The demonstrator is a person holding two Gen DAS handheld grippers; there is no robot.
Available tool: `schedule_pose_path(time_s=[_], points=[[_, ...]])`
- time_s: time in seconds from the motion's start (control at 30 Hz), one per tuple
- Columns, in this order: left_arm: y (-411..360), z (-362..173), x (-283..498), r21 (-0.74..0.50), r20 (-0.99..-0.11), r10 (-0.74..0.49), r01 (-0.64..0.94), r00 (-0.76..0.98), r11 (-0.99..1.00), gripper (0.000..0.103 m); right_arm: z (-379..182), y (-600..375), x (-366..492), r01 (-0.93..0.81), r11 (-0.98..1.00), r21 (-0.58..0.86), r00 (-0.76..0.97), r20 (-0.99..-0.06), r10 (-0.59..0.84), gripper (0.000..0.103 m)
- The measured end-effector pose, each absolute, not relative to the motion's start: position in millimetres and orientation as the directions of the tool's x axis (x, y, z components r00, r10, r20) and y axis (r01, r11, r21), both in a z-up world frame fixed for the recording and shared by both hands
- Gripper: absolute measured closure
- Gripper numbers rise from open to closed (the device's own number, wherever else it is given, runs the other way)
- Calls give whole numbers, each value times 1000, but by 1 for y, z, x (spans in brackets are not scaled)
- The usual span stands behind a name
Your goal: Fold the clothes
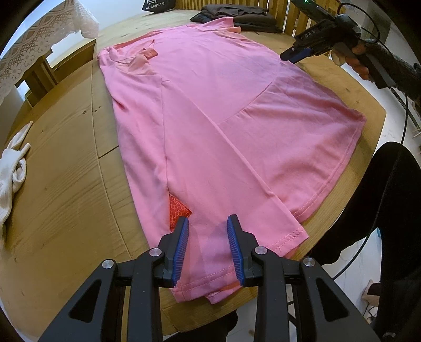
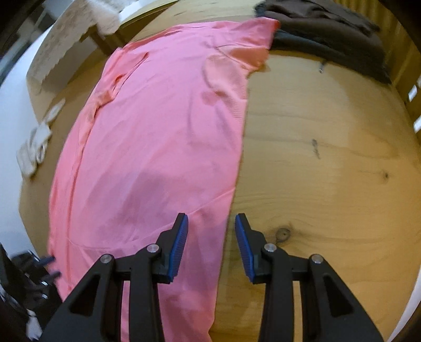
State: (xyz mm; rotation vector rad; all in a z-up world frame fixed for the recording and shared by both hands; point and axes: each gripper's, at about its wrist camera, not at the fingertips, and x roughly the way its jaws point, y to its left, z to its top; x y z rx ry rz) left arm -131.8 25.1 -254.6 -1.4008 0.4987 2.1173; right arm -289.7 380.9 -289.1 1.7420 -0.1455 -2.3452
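Observation:
A pink T-shirt [image 1: 210, 118] lies spread on the wooden table [image 1: 65, 184], partly folded lengthwise, with a patch of red patterned fabric [image 1: 177, 210] showing at a fold. My left gripper [image 1: 208, 223] is open, its jaws above the shirt's near hem. My right gripper [image 2: 211, 222] is open and empty, straddling the shirt's [image 2: 158, 144] right edge just above the table [image 2: 329, 171]. The right gripper also shows in the left wrist view [image 1: 294, 54], hovering over the shirt's far right side.
A white garment [image 1: 13, 168] lies bunched at the table's left edge; it also shows in the right wrist view [image 2: 36, 142]. Dark folded clothes [image 1: 236, 15] sit at the far end, touching the shirt's sleeve [image 2: 329, 34]. A lace-covered stand [image 1: 39, 44] is beyond the left side.

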Motion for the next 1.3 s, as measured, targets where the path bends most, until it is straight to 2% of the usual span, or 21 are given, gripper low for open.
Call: schedule_pose_path(time_s=[0.07, 0.17, 0.2, 0.3, 0.37, 0.5, 0.63, 0.8, 0.9, 0.97, 1.1, 1.2, 1.3], points=[[25, -255, -131, 8, -921, 238, -624, -309, -781, 73, -287, 377, -286, 150, -976, 158, -270, -943, -195, 102], [25, -255, -131, 10, -920, 238, -627, -310, -779, 73, -281, 378, -283, 175, -980, 93, -247, -959, -135, 102], [25, -255, -131, 10, -920, 239, -627, -311, -779, 73, -276, 379, -284, 174, -985, 15, -273, -960, -63, 102], [24, -256, -131, 9, -918, 242, -627, -313, -779, 73, -281, 391, -287, 126, -992, -6, -261, -965, -28, 101], [24, -256, -131, 6, -918, 244, -626, -313, -780, 73, -276, 393, -285, 127, -992, 23, -249, -967, -54, 100], [25, -256, -131, 9, -922, 238, -630, -306, -776, 73, -251, 404, -266, 93, -990, 111, -269, -954, -132, 90], [28, -247, -130, 1, -930, 234, -639, -282, -769, 74, -234, 405, -210, 173, -963, 207, -251, -936, -247, 90], [46, -229, -130, -2, -903, 284, -656, -324, -755, 74, -272, 391, -164, 220, -954, 206, -136, -961, -239, 90], [57, -240, -137, 6, -912, 266, -660, -311, -751, 74, -278, 393, -147, 239, -960, 148, -133, -974, -184, 92], [61, -250, -138, 28, -923, 236, -664, -305, -747, 74, -282, 395, -136, 252, -962, 109, -132, -980, -146, 96], [53, -254, -133, 27, -923, 236, -664, -304, -747, 70, -284, 395, -119, 324, -946, 11, -50, -998, -28, 97], [47, -253, -135, 10, -923, 246, -660, -295, -752, 67, -268, 404, -123, 278, -957, 81, -99, -989, -112, 97], [50, -246, -134, -1, -935, 231, -651, -269, -759, 72, -243, 413, -135, 225, -957, 184, -174, -958, -226, 96]])
